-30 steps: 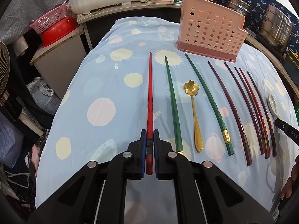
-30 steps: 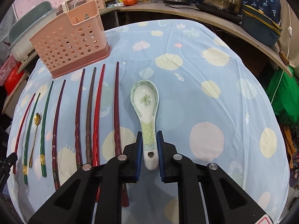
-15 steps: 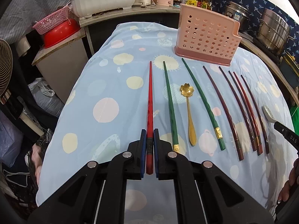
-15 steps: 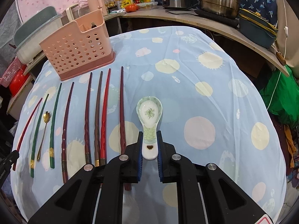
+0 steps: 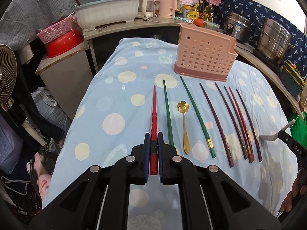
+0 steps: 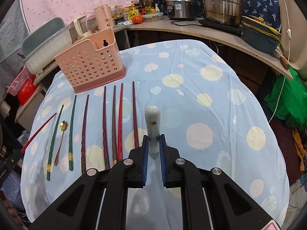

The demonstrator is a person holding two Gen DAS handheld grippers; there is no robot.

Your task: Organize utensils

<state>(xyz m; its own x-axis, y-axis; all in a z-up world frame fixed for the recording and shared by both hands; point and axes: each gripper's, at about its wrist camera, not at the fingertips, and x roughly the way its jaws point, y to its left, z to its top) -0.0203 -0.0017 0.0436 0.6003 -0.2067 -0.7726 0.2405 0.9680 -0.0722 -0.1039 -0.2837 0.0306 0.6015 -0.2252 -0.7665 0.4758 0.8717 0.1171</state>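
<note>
Letters "DAS" on right tool [image 5: 287,137]

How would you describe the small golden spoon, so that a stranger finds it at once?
Start at the pink perforated holder at the far end of the blue spotted cloth. In the row of utensils before it, look between the two green chopsticks. The golden spoon lies there, the only metal piece, shorter, with a flower-shaped bowl.
</note>
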